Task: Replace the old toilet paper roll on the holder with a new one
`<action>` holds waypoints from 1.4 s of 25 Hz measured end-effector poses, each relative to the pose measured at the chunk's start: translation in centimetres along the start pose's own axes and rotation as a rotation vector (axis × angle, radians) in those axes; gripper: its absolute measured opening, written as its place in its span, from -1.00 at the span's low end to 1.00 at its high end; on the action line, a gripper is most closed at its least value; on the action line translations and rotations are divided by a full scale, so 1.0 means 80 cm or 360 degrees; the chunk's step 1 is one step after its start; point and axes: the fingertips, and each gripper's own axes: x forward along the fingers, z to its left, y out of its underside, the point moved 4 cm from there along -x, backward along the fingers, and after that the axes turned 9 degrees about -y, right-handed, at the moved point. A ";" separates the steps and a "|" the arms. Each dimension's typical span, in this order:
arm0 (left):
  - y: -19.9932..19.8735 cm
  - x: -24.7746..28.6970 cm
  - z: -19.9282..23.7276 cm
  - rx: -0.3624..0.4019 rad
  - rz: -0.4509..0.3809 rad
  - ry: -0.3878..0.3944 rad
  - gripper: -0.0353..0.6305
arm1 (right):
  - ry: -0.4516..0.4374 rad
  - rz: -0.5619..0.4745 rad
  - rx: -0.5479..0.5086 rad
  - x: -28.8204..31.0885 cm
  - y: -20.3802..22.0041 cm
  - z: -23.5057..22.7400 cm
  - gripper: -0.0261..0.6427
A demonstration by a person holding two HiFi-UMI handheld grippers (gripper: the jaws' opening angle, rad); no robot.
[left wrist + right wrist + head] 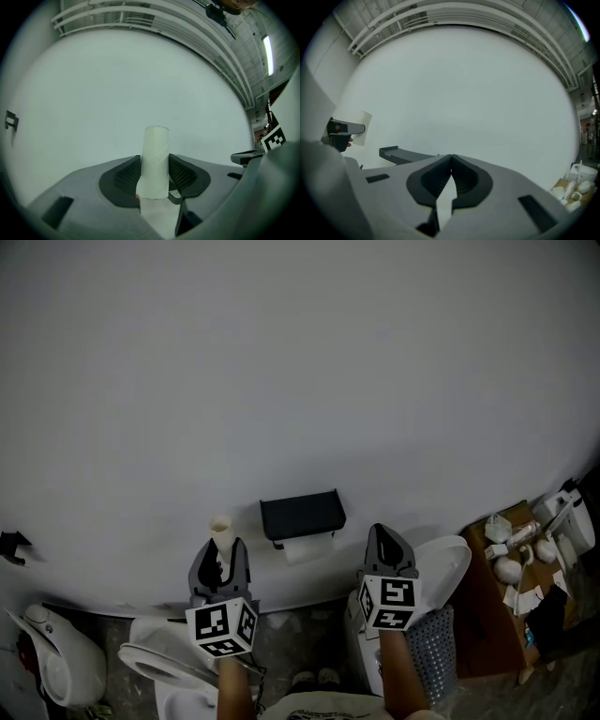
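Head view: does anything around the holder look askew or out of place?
The white paper under the black holder looks slanted. Otherwise nothing stands out: the left gripper holds a bare cardboard tube upright.

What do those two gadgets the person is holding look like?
The left gripper and right gripper match. Each is a grey plastic shell tapering to two dark fingers with ribbed inner pads. Each carries a white cube printed with black square markers. No cables show.
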 end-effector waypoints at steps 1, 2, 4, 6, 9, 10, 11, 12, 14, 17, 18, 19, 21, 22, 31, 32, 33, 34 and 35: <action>-0.001 0.000 0.000 0.0003 0.0000 -0.0004 -0.33 | -0.0006 -0.0006 0.0013 0.000 -0.001 0.001 -0.95; -0.002 0.001 0.001 0.0004 -0.0001 -0.0008 -0.33 | -0.0014 -0.0014 0.0028 0.000 -0.003 0.002 -0.95; -0.003 0.001 0.001 0.0000 -0.0001 -0.0013 -0.33 | -0.0030 -0.0029 0.0050 0.001 -0.005 0.003 -0.95; -0.003 0.001 0.000 -0.0004 -0.0001 -0.0013 -0.33 | -0.0044 -0.0035 0.0053 0.000 -0.007 0.003 -0.95; -0.004 0.000 -0.002 -0.0001 -0.0003 -0.0015 -0.33 | -0.0058 -0.0043 0.0060 0.000 -0.009 0.004 -0.95; -0.005 0.000 -0.002 -0.0001 -0.0004 -0.0015 -0.33 | -0.0062 -0.0045 0.0063 0.000 -0.010 0.004 -0.95; -0.006 0.000 -0.002 -0.0001 -0.0006 -0.0016 -0.33 | -0.0065 -0.0047 0.0067 0.000 -0.010 0.004 -0.95; -0.006 0.000 -0.002 -0.0002 -0.0007 -0.0016 -0.33 | -0.0068 -0.0049 0.0070 0.000 -0.011 0.004 -0.95; -0.008 -0.001 -0.001 -0.0003 -0.0009 -0.0016 -0.33 | -0.0074 -0.0052 0.0075 -0.001 -0.013 0.005 -0.95; -0.010 -0.004 0.000 -0.0001 -0.0010 -0.0017 -0.33 | -0.0085 -0.0057 0.0079 -0.002 -0.015 0.008 -0.95; -0.010 -0.005 0.000 0.0000 -0.0009 -0.0017 -0.33 | -0.0090 -0.0058 0.0082 -0.003 -0.015 0.009 -0.95; -0.010 -0.005 0.000 0.0002 -0.0007 -0.0017 -0.33 | -0.0095 -0.0059 0.0084 -0.003 -0.015 0.010 -0.95; -0.009 -0.007 0.000 0.0001 -0.0006 -0.0016 -0.33 | -0.0102 -0.0058 0.0088 -0.004 -0.014 0.011 -0.95; -0.009 -0.008 0.000 0.0000 -0.0006 -0.0016 -0.33 | -0.0102 -0.0057 0.0089 -0.005 -0.014 0.011 -0.95; -0.009 -0.015 -0.003 0.0005 -0.0008 -0.0013 -0.33 | -0.0099 -0.0051 0.0080 -0.011 -0.012 0.011 -0.95; -0.010 -0.015 -0.003 0.0006 -0.0008 -0.0014 -0.33 | -0.0100 -0.0048 0.0080 -0.012 -0.012 0.012 -0.95; -0.010 -0.016 -0.003 0.0006 -0.0008 -0.0014 -0.33 | -0.0101 -0.0046 0.0080 -0.012 -0.011 0.012 -0.95; -0.010 -0.016 -0.003 0.0007 -0.0009 -0.0014 -0.33 | -0.0102 -0.0044 0.0080 -0.013 -0.011 0.012 -0.95; -0.010 -0.017 -0.003 0.0007 -0.0010 -0.0014 -0.33 | -0.0103 -0.0044 0.0081 -0.013 -0.010 0.013 -0.95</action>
